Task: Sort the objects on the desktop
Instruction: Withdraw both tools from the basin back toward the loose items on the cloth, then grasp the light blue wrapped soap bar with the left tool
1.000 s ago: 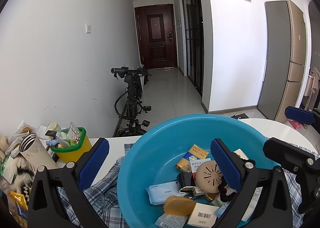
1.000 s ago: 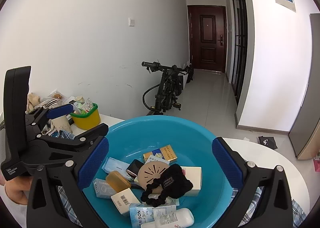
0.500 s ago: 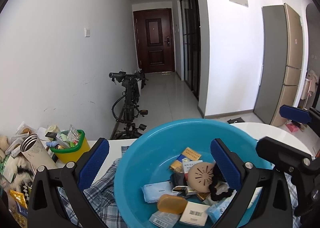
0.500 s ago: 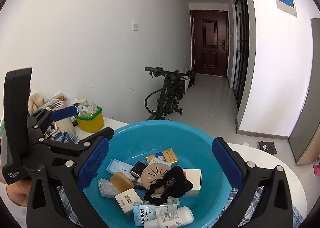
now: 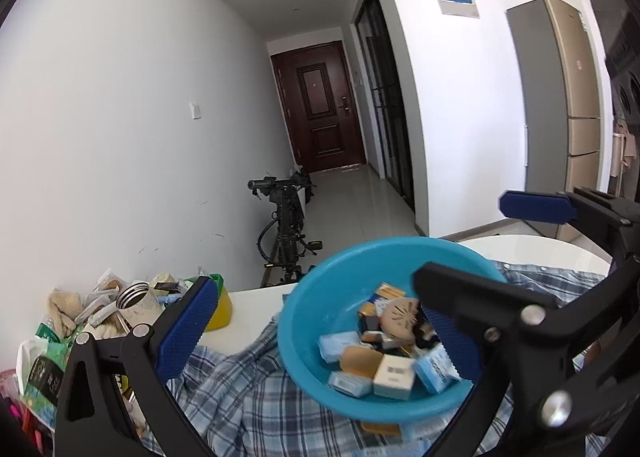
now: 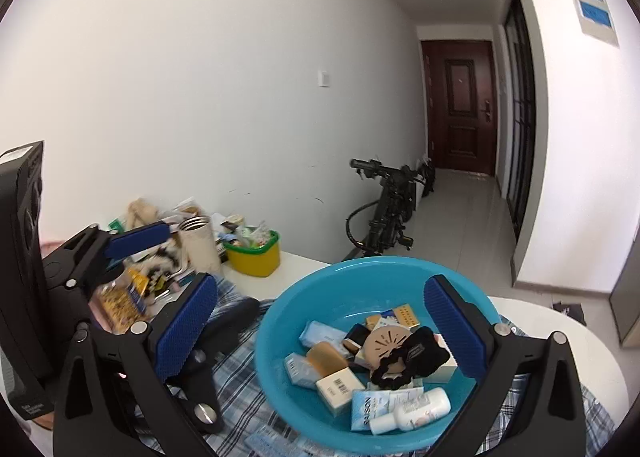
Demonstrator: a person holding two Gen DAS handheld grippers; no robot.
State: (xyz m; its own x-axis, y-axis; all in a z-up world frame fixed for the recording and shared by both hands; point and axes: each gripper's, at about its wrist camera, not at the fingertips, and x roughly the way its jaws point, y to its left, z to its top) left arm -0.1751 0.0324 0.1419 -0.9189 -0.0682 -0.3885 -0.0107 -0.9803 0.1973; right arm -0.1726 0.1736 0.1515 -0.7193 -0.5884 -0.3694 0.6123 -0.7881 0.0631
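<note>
A blue plastic basin (image 5: 308, 309) (image 6: 280, 321) rests on a plaid shirt (image 5: 248, 389) (image 6: 240, 389). It holds several small boxes, an orange soap bar (image 6: 326, 355), a round tan disc (image 6: 384, 341), a black scrunchie (image 6: 408, 355) and a white bottle (image 6: 412, 405). My left gripper (image 5: 316, 309) is open, its pads straddling the basin's near side with nothing between them. My right gripper (image 6: 320, 321) is open too, framing the basin from the front. In the left wrist view a finger of the right gripper (image 5: 480, 293) crosses in front of my left gripper's right pad.
A yellow bin with a green rim (image 6: 252, 255) and a cream metal-rimmed cup (image 6: 200, 243) stand among clutter at the left. The white round table (image 6: 560, 325) extends right. A black bicycle (image 6: 388, 209) leans in the hallway, and a fridge (image 5: 568, 109) stands far right.
Both views have drawn back and tilted, so the basin looks smaller and lower. The right gripper's finger now overlaps my left gripper's right finger. Both grippers remain open.
</note>
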